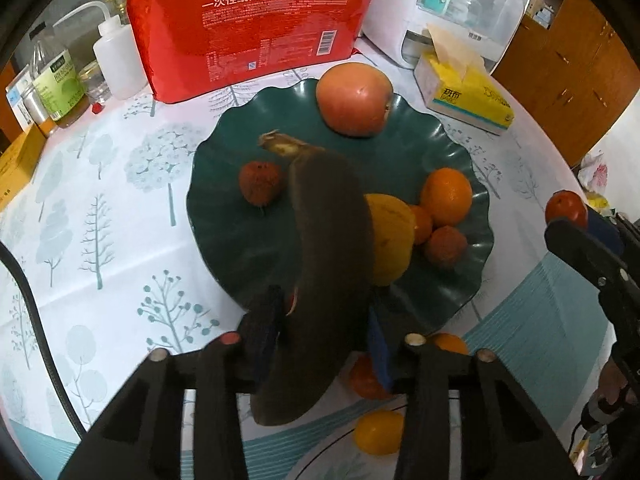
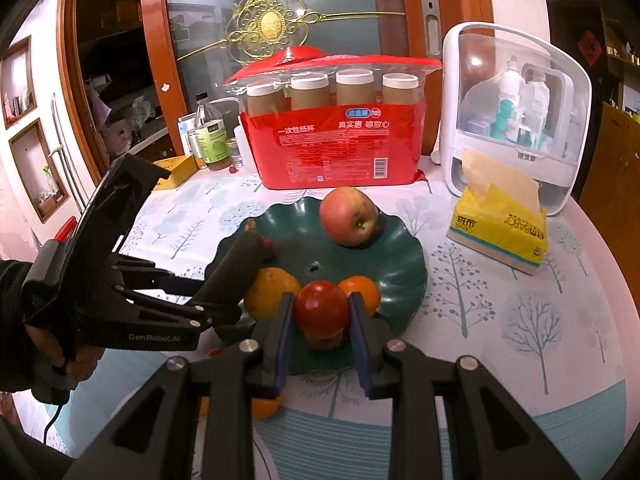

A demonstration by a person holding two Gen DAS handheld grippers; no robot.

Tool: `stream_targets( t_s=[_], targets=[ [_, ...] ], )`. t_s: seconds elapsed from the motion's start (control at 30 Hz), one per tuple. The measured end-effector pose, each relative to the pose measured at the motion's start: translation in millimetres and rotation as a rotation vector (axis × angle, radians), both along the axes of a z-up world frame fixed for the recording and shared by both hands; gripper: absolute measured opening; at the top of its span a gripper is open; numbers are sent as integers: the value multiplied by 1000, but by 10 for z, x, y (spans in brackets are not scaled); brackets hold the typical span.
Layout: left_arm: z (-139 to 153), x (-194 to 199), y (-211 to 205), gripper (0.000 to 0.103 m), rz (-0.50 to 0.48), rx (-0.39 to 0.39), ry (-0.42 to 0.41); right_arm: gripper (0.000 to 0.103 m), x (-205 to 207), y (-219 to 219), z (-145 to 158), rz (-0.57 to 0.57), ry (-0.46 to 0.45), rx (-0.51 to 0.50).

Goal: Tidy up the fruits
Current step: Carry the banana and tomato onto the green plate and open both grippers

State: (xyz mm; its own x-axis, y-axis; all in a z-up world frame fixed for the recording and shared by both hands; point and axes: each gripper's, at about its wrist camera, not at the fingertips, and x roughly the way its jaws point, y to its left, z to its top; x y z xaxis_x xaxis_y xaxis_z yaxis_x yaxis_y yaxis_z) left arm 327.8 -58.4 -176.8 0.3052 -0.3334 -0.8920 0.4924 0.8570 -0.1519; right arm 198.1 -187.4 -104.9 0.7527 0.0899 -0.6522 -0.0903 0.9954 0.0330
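A dark green scalloped plate (image 1: 224, 216) holds an apple (image 1: 354, 98), an orange (image 1: 446, 198), a yellow citrus (image 1: 390, 240) and two lychees (image 1: 260, 182). My left gripper (image 1: 325, 300) is shut on a brown overripe banana (image 1: 328, 240), held low over the plate's near side with its stem pointing to the apple. My right gripper (image 2: 321, 304) is shut on a red tomato-like fruit (image 2: 322, 308), held above the plate's (image 2: 400, 256) near rim. The right wrist view shows the banana (image 2: 240, 264) coming in from the left.
Loose oranges (image 1: 366, 380) and a yellow fruit (image 1: 380, 432) lie on the tree-print tablecloth (image 1: 100, 240) under my left gripper. Behind the plate stand a red pack of paper cups (image 2: 336, 140), a white storage box (image 2: 516, 120), a yellow tissue box (image 2: 500, 232) and bottles (image 1: 60, 80).
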Motion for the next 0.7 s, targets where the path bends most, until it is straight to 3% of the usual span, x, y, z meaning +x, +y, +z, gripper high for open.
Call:
stream_targets(
  t_s=[0.3, 0.57, 0.7],
  targets=[
    [115, 24, 81, 31, 44, -29, -20, 27, 31, -42, -4, -9, 3, 2],
    [444, 146, 190, 30, 79, -118, -113, 27, 96, -33, 3, 2, -4, 2],
    [545, 293, 154, 30, 76, -127, -139, 27, 154, -35, -2, 6, -7, 1]
  ],
)
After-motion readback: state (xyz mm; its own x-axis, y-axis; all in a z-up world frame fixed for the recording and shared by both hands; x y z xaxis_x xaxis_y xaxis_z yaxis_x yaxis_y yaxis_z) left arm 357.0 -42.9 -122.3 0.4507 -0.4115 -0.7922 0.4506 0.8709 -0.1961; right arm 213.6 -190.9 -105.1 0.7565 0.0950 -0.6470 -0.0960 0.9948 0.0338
